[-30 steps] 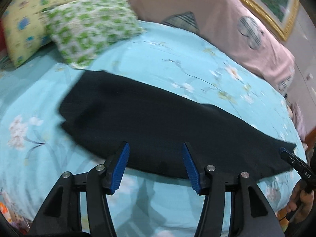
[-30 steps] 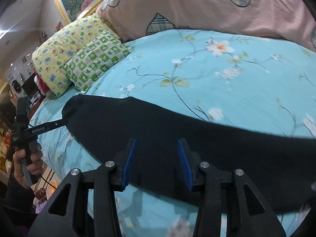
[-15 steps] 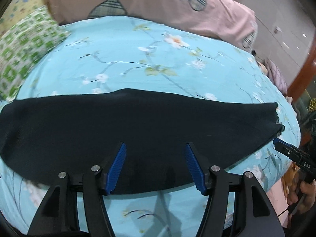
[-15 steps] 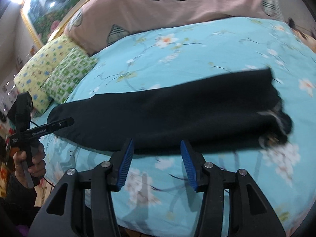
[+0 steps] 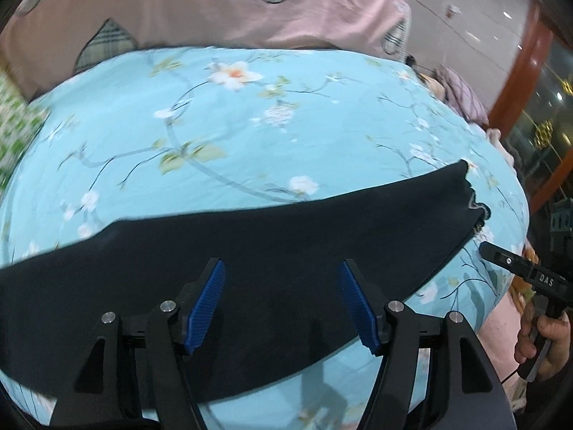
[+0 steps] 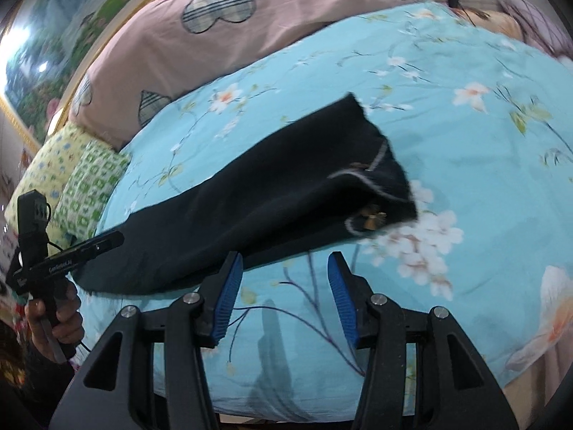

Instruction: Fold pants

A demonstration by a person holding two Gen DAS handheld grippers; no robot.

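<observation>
Black pants [image 5: 286, 243] lie flat in one long strip across the turquoise floral bed sheet [image 5: 286, 125]. My left gripper [image 5: 282, 268] hovers over their middle. Its jaws are opening, and the blue pads stand apart above the cloth without pinching it. In the right wrist view the pants [image 6: 268, 193] end at a waistband with pale stitching [image 6: 376, 179]. My right gripper [image 6: 284, 261] is open just off the pants' near edge, over bare sheet. A hand holds each gripper: the right gripper [image 5: 501, 259] shows in the left wrist view, the left gripper [image 6: 89, 247] in the right wrist view.
A pink quilt with plaid hearts [image 5: 215, 18] is heaped along the far side of the bed. Green and yellow pillows [image 6: 89, 186] lie at the left end, below a gold-framed picture [image 6: 53, 53]. The bed's near edge runs under both grippers. A wooden door frame [image 5: 519, 89] stands at the right.
Both grippers have swept to the right along the pants. The left jaws stand wider. The right gripper has come off the cloth, and the waistband end is now in its view.
</observation>
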